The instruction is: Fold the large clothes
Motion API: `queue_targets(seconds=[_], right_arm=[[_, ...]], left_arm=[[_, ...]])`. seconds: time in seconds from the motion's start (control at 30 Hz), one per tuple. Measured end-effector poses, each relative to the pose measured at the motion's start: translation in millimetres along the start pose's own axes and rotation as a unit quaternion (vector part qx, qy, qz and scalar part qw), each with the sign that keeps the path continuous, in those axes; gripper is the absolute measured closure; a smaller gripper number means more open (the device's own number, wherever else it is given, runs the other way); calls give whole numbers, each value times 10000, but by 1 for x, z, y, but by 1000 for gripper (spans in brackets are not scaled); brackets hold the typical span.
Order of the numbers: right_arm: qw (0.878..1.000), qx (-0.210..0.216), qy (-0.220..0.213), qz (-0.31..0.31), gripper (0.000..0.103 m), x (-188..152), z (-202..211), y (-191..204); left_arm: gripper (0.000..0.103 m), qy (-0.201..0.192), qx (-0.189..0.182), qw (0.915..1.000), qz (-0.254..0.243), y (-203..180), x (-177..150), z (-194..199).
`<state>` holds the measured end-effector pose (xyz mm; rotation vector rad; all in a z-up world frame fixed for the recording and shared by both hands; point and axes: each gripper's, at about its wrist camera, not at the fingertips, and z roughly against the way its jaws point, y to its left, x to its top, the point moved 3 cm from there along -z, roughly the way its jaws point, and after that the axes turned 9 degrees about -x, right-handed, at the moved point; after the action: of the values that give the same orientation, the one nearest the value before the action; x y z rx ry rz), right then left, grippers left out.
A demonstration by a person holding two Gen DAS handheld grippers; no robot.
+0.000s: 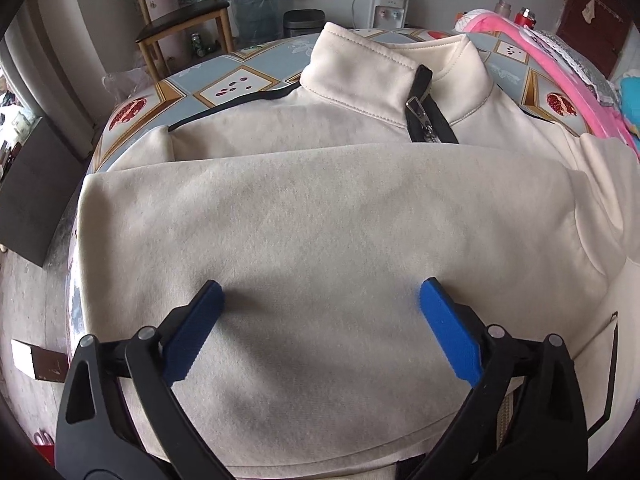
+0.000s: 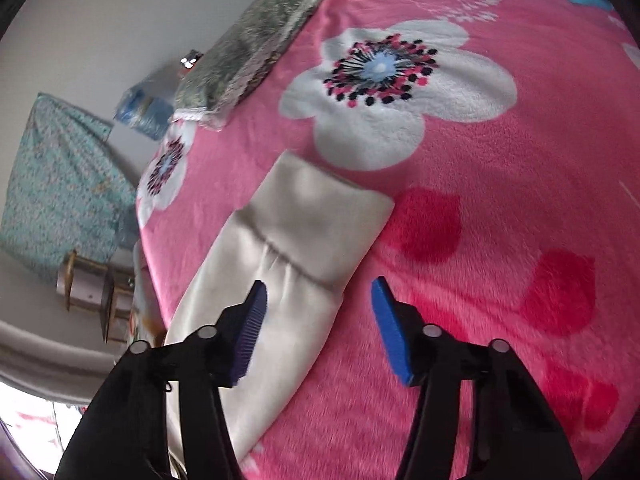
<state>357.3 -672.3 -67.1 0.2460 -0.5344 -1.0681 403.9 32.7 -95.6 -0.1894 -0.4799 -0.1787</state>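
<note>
A cream zip-neck sweatshirt (image 1: 320,216) lies on the patterned table (image 1: 240,80), collar and black zipper (image 1: 424,116) at the far side. One sleeve is folded flat across its chest. My left gripper (image 1: 320,300) hovers over that folded sleeve with its blue fingers (image 1: 196,328) wide open and nothing between them. In the right wrist view the other cream sleeve (image 2: 288,264) stretches out onto a pink flowered blanket (image 2: 480,200), cuff at the far end. My right gripper (image 2: 320,296) is open above this sleeve near the cuff seam, one finger over the cloth, the other over the blanket.
A wooden chair (image 1: 180,28), a water dispenser (image 1: 386,8) and a dark bin (image 1: 302,22) stand beyond the table. The pink blanket (image 1: 568,76) borders the table's right side. A grey-green cushion (image 2: 256,52) lies on the blanket's far edge.
</note>
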Motion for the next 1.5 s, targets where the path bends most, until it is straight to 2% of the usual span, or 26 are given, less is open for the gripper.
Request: queue_targets(seconds=[0.07,0.17,0.3,0.5,0.63,0.7,0.8,0.9,1.03,1.1,1.13,1.2,1.23,1.27,1.3,1.33,1.37,1.43,1.5], right_arm=[[9999,-111,80,-17,76,0,-13,-2],[9997,-200,-68,104,89,-2,-13,3],[9980,-117,-490,392,92,-3,17,21],[9858,182,-1178,1186,92,-9,100,86],[9679,635,-1615,1820,92,-34,163,151],[9538,931,-1785,2228,92,-59,195,194],[9300,1346,-1914,2834,92,-106,231,256],[8963,1797,-1924,3568,92,-174,256,322],[8529,2302,-1648,4386,92,-275,257,391],[8288,2361,-1429,4868,92,-339,235,421],[8205,2355,-1259,5055,92,-365,221,430],[8014,2238,-580,5517,91,-431,174,447],[7900,2125,-174,5748,84,-460,148,451],[7739,1949,362,6015,70,-492,118,450],[7606,1700,807,6214,66,-519,90,445],[7522,1509,1064,6325,65,-534,73,438],[7458,1358,1284,6394,65,-546,56,431],[7490,1315,1400,6341,65,-541,46,418],[7689,1360,1316,6107,61,-510,48,409]], left_arm=[[8,6,-12,10000,-10,2,1,0],[7,2,-2,10000,-8,2,1,0],[7,51,17,10000,-15,1,2,-1],[7,19,10,10000,-55,1,1,-1],[7,56,-10,10000,-81,1,1,-1],[7,126,-64,9999,-46,3,2,1],[7,-68,-157,9998,52,11,0,16],[7,-338,-224,9991,85,25,-3,42],[7,-639,-269,9973,240,55,-16,81],[7,-792,-316,9955,406,74,-26,103],[8,-844,-363,9947,471,81,-31,111],[8,-942,-475,9926,607,98,-42,128],[8,-968,-520,9919,639,104,-48,135],[8,-981,-556,9915,649,109,-52,139],[8,-995,-589,9912,651,113,-56,143],[8,-1015,-624,9908,645,115,-58,145],[8,-1037,-684,9903,624,117,-59,147],[8,-1062,-799,9893,596,117,-58,148],[8,-1057,-902,9888,552,115,-52,144]])
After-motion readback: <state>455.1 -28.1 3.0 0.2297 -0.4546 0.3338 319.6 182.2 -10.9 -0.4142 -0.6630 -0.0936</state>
